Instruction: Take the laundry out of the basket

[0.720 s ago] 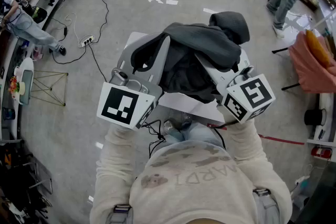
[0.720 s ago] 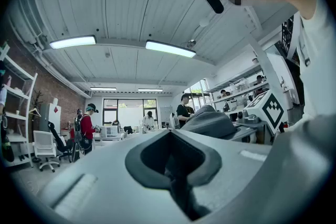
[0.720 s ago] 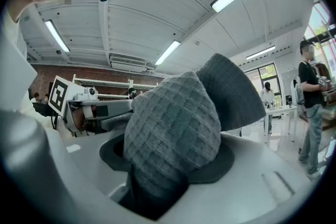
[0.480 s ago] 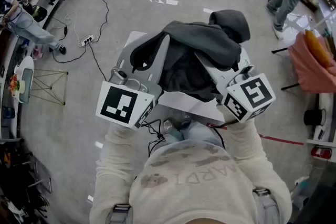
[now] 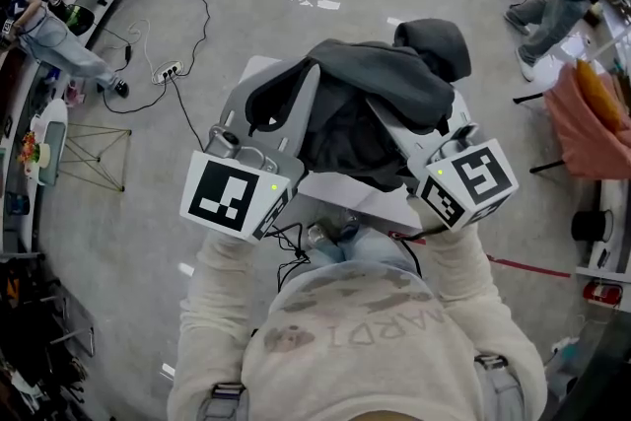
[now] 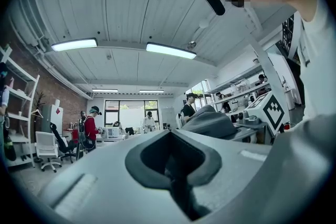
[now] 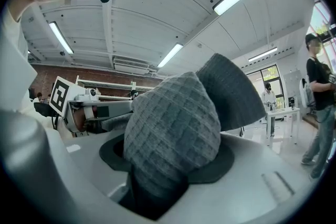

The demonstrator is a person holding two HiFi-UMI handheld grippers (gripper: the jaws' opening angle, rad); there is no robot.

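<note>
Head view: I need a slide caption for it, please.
Left gripper and right gripper hold a pale basket by its sides, dark grey laundry heaped inside.

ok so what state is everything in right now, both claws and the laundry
left claw: shut, nothing in it
right claw: shut on grey waffle-knit fabric
grey waffle-knit fabric: pinched, bulging up out of the claw; cannot tell if it is part of the hooded garment
dark grey hooded garment: bunched, held up in the air, draped over the right claw
</note>
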